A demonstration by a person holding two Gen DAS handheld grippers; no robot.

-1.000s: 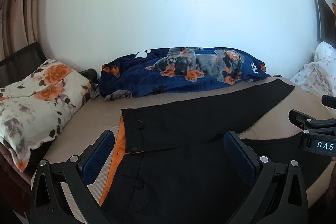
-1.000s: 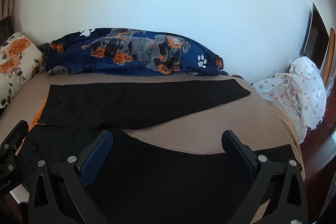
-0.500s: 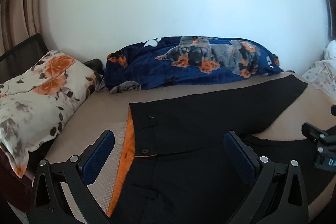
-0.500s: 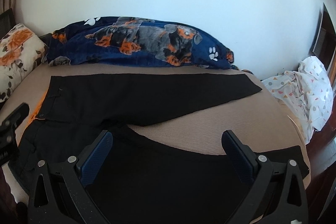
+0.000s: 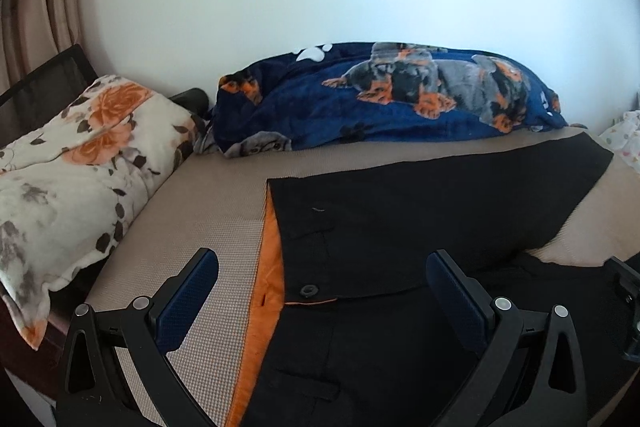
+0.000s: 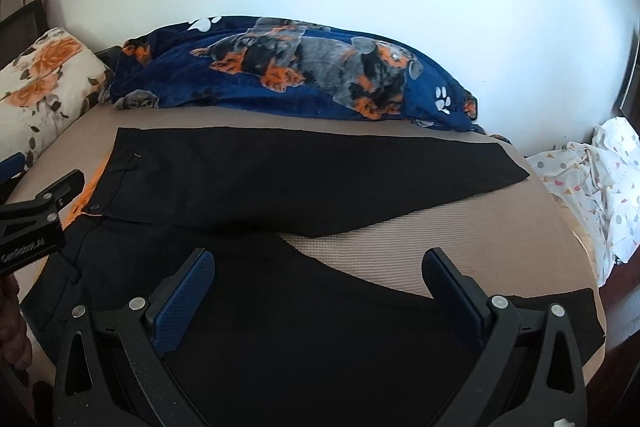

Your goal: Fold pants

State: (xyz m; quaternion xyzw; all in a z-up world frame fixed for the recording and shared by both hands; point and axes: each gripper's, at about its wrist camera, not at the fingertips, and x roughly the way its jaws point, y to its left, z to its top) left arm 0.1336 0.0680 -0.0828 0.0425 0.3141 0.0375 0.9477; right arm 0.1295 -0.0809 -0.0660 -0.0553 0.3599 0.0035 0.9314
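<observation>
A: Start with the bed (image 6: 500,227). The cover is a tan woven mesh, flat and taut, rounded off at the near edge. The pants (image 6: 300,183) lie spread across it, waist to the left, legs splayed in a V toward the right.

B: And the risk there?

A: The near leg runs close to the bed's front edge. If a claw drags it instead of lifting, the cloth could slide off, or the mesh may catch it and bunch the fold.

B: The fabric itself?

A: Black, matte, thin and limp-looking, with a bright orange lining (image 5: 270,267) showing at the open waistband. Being so dark, seams and edges are hard to pick out, so a claw could pinch one layer where two were meant, and the fold would come out skewed.

B: The blanket (image 5: 384,103) behind?

A: Plush blue fleece with a dog print, heaped along the wall just beyond the far leg. A wide sweep might snag it. The floral pillow (image 5: 76,163) at the left is soft and clear of the work.

B: The claws?

A: The left claw (image 5: 322,301) hovers over the waistband, spread wide, gripping nothing. The right claw (image 6: 318,297) hangs over the near leg, equally wide and empty. Their blue pads are finely textured.

B: Smallest thing?

A: The button (image 5: 307,290), black and round; a pad closing on it would likely slip.
</observation>
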